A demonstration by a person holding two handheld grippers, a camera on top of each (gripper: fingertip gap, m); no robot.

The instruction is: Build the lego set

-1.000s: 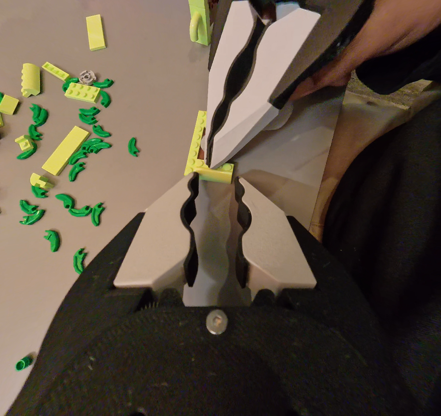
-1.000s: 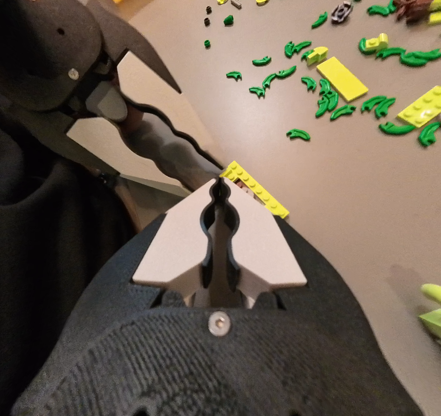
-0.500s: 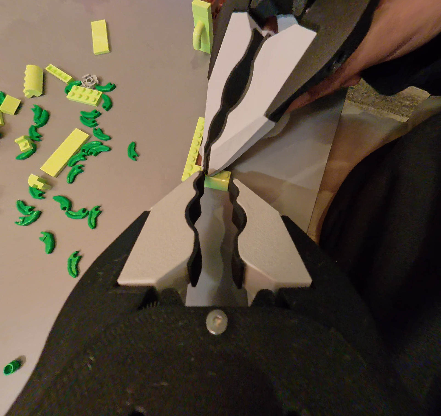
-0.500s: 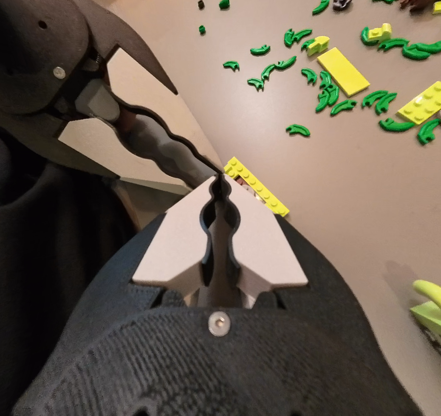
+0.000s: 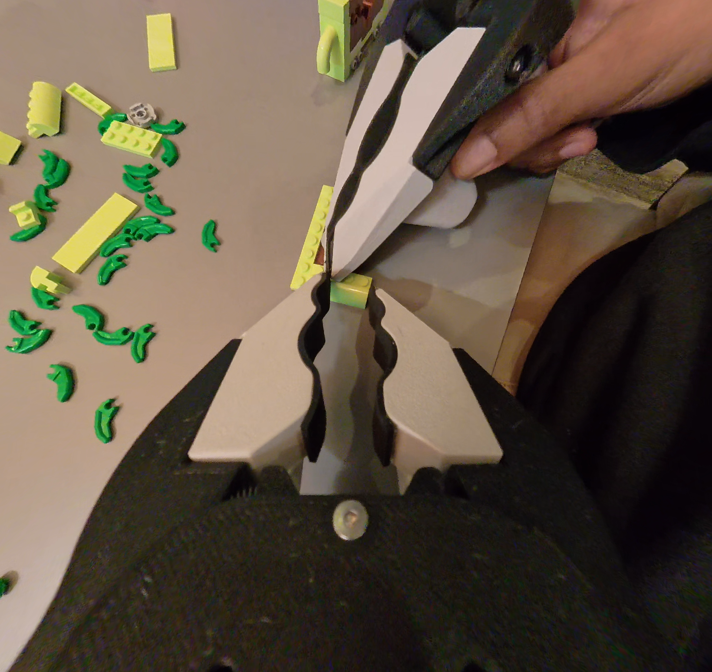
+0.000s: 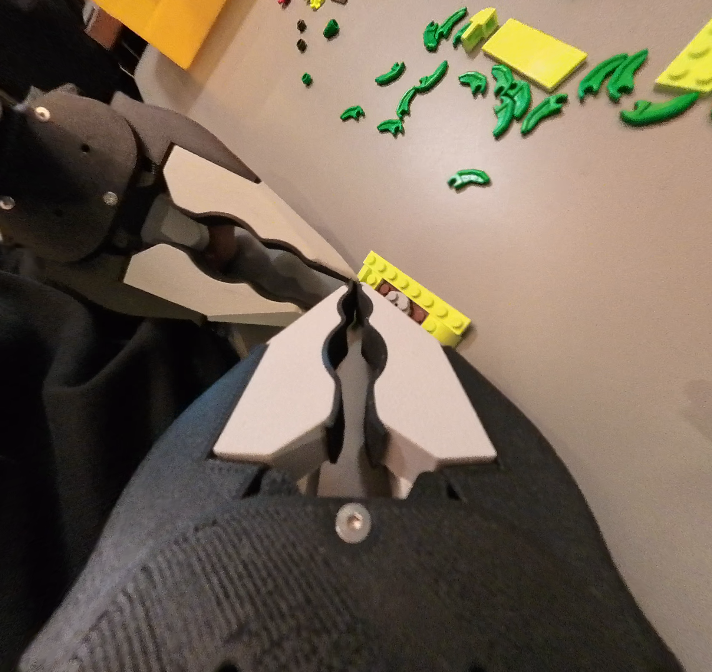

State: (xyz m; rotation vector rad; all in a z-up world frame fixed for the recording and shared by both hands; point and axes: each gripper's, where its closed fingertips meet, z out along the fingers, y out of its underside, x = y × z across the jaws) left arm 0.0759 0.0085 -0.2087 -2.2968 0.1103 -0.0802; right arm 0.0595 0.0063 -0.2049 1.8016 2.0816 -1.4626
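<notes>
Left wrist view: the left gripper (image 5: 348,291) was clamped on a small lime brick (image 5: 350,292) near the table (image 5: 246,87) edge. Right wrist view: the right gripper (image 6: 353,294) was closed, seemingly empty, beside the lime plate (image 6: 414,299). Best to press straight down, studs aligned.

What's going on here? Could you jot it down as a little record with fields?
Setting: grey table strewn with loose lime and green Lego pieces
Left gripper: closed on a small lime brick at its tips
Right gripper: shut; tips pressed against the lime frame assembly
Meeting point: both grippers' tips converge at the frame's near end
Hand: grips the right gripper's handle
Nearby: brown-and-lime sub-build standing farther back
Loose leaves: scattered left
</notes>
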